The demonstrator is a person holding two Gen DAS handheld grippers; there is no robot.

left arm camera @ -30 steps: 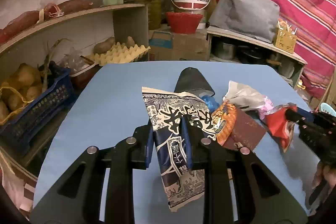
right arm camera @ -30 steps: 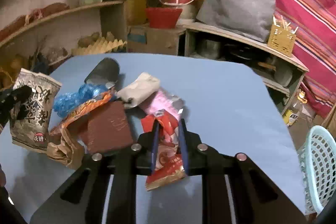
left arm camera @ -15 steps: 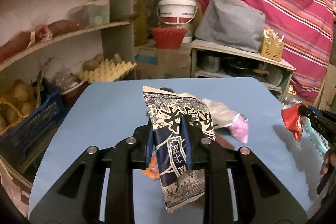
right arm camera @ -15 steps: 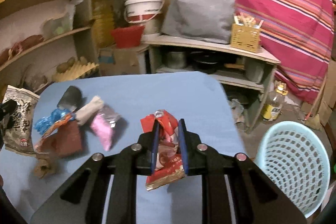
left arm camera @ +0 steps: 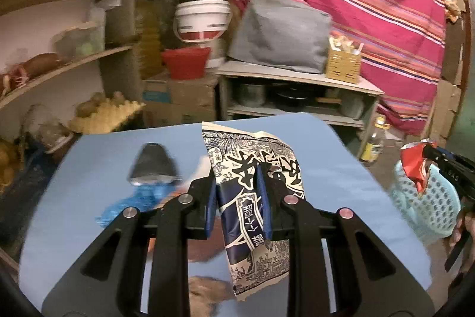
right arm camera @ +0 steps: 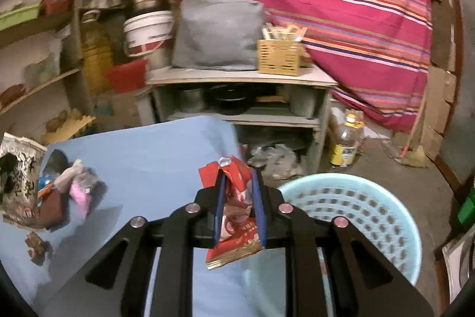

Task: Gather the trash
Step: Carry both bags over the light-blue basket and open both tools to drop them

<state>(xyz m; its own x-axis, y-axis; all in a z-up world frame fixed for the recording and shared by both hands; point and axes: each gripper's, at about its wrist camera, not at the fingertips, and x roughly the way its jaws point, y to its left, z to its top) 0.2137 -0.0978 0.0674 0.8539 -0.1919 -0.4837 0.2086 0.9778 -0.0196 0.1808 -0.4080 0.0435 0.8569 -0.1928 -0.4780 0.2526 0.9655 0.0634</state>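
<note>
My left gripper (left arm camera: 239,168) is shut on a blue-and-white printed snack bag (left arm camera: 252,198), held above the blue table (left arm camera: 98,153). In the right wrist view my right gripper (right arm camera: 239,174) is shut on a crumpled red wrapper (right arm camera: 237,216), at the table's right edge beside a light-blue perforated basket (right arm camera: 368,213) on the floor. From the left wrist view the red wrapper (left arm camera: 414,165) hangs over that basket (left arm camera: 427,204). Other trash stays on the table: a dark pouch (left arm camera: 153,165), a blue plastic piece (left arm camera: 133,201), a pink wrapper (right arm camera: 80,192) and a brown packet (right arm camera: 52,208).
Shelves with pots, a white bucket (left arm camera: 203,20), a red bowl (left arm camera: 185,61) and a grey cushion (left arm camera: 279,33) stand behind the table. A yellow egg tray (left arm camera: 107,113) and a crate of potatoes are at the left. An oil bottle (right arm camera: 346,143) stands on the floor near the basket.
Both grippers have swung right with their loads. The right gripper carried the red wrapper from the trash pile to the table's right edge by the basket; the left lifted the printed bag off the pile.
</note>
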